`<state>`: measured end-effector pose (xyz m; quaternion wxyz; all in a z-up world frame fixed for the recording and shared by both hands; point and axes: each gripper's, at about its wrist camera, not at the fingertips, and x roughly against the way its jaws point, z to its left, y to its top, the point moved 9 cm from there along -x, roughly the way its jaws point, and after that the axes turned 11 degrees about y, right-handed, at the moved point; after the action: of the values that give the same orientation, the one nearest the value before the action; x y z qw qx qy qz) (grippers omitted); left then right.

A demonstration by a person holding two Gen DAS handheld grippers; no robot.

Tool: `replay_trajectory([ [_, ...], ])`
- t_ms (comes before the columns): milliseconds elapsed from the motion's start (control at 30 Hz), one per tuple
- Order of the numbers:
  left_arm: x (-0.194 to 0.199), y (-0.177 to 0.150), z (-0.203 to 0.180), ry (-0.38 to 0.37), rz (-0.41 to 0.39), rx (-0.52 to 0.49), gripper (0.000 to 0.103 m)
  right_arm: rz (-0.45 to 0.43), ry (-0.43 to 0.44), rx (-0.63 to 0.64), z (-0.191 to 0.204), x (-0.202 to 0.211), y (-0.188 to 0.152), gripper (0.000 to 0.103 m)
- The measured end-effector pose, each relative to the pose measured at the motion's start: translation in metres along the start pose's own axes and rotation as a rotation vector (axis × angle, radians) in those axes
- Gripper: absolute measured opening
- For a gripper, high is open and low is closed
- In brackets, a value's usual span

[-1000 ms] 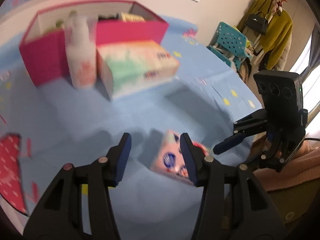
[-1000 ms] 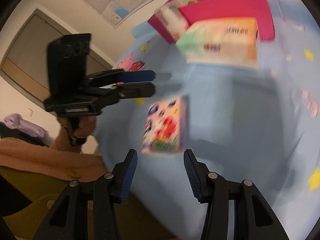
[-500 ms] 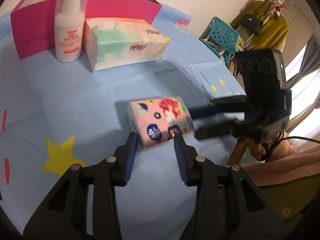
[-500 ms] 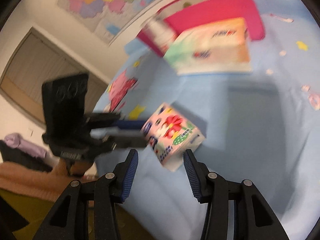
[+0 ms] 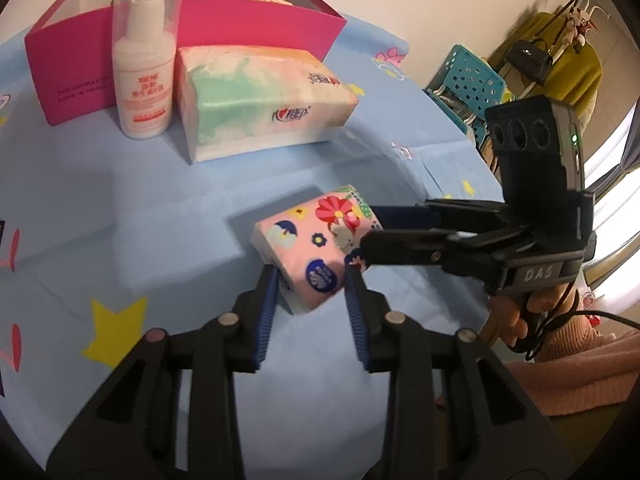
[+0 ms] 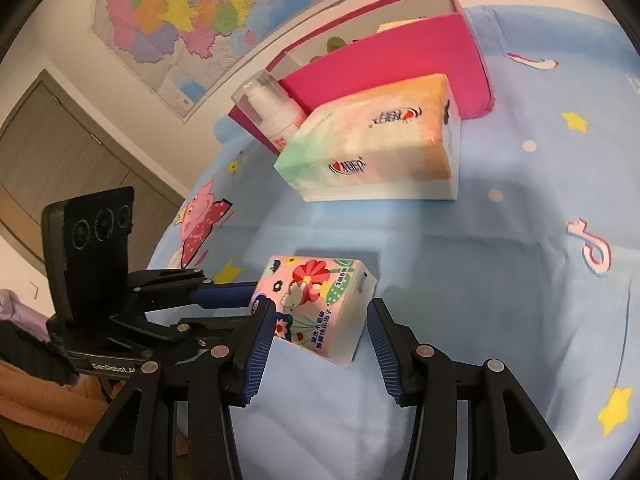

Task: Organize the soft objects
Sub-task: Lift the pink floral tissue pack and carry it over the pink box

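Observation:
A small pink flower-print tissue pack [image 5: 310, 246] lies on the blue tablecloth; it also shows in the right wrist view [image 6: 316, 300]. My left gripper [image 5: 312, 280] has its jaws on both sides of the pack's near end, closed on it. My right gripper [image 6: 322, 320] straddles the pack from the other side, its jaws a little apart from it; in the left wrist view its fingers [image 5: 404, 236] reach the pack's right end. A large pastel tissue pack [image 5: 260, 100] lies behind it, and shows in the right wrist view [image 6: 376, 144].
A pink open box [image 5: 256, 16] stands at the back, with a white pump bottle [image 5: 142, 76] in front of it. Beyond the table's right edge stand a teal basket [image 5: 468, 80] and hanging clothes [image 5: 560, 60]. A map [image 6: 208, 12] hangs on the wall.
Both grippers have moved in onto the small pack from opposite sides. The left jaws have narrowed onto it. The pack has turned on the cloth.

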<state>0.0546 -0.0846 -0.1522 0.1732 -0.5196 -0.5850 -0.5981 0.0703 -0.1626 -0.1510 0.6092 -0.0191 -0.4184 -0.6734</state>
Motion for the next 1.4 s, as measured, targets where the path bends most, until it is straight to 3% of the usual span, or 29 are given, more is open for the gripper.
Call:
replay_trajectory([
  [167, 0.002, 0.003, 0.001, 0.017, -0.014, 0.001, 0.031, -0.004, -0.034, 0.02, 0.0, 0.002, -0.001, 0.036],
  [1400, 0.04, 0.054, -0.003, 0.076, -0.148, -0.029, 0.031, -0.112, -0.069, 0.142, 0.034, 0.029, 0.048, 0.036],
])
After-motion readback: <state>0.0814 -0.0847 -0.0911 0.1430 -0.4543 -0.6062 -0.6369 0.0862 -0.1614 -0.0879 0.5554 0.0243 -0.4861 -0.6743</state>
